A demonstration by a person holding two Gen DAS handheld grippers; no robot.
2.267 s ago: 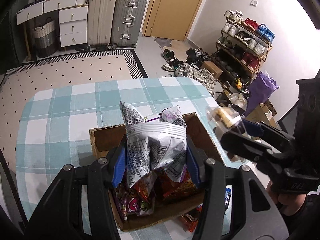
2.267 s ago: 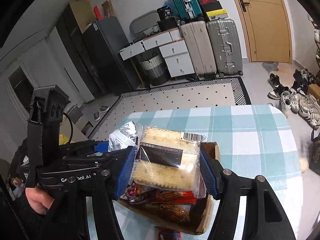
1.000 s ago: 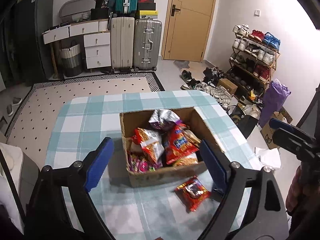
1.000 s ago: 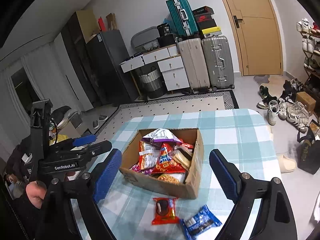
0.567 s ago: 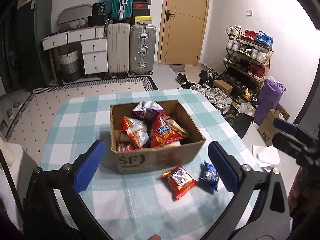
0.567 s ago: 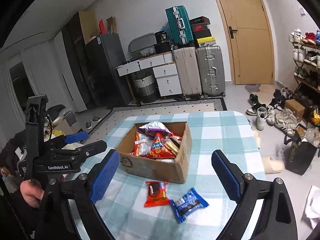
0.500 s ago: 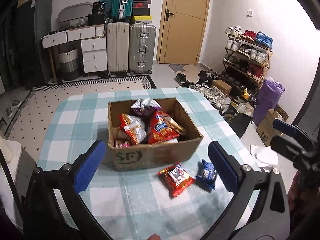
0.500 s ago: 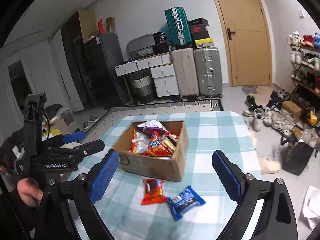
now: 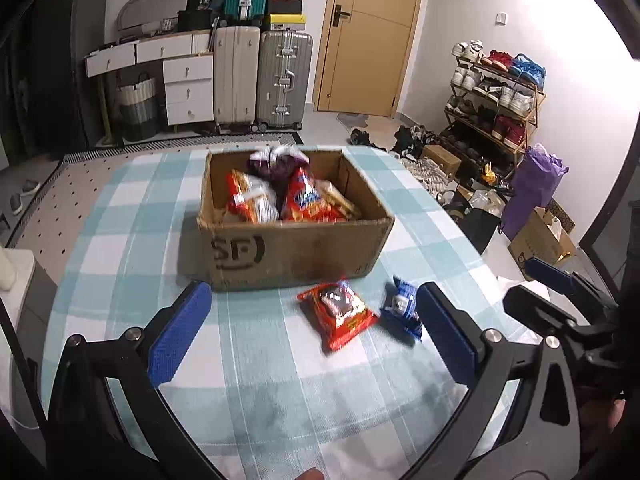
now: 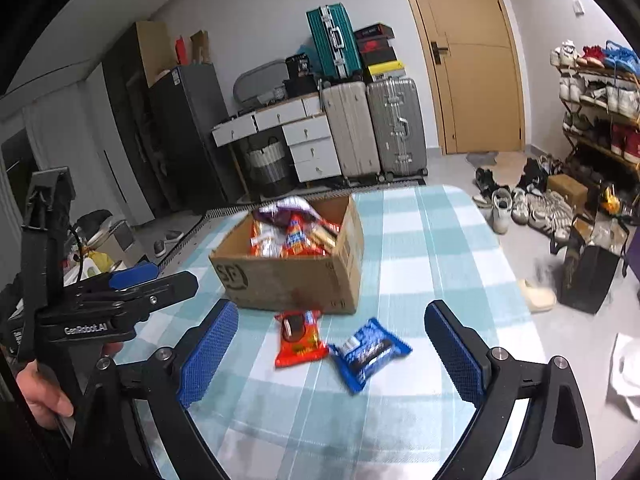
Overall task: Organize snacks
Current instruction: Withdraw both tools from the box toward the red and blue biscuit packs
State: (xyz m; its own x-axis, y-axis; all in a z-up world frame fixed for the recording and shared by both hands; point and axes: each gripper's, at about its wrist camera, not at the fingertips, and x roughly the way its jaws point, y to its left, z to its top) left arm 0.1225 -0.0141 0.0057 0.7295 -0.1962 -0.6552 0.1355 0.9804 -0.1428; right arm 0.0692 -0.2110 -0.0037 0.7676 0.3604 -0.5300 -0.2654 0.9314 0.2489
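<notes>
Red packet (image 10: 298,338) lengthwise toward box (image 10: 292,282), blue packet (image 10: 370,353) diagonal

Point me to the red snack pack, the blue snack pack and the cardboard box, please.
red snack pack (image 10: 298,338), right wrist view, middle of the wrapper.
blue snack pack (image 10: 369,353), right wrist view, middle of the wrapper.
cardboard box (image 9: 296,250), left wrist view, near printed wall.

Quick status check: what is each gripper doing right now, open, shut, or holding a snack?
Left gripper: open, holding nothing.
Right gripper: open, holding nothing.
</notes>
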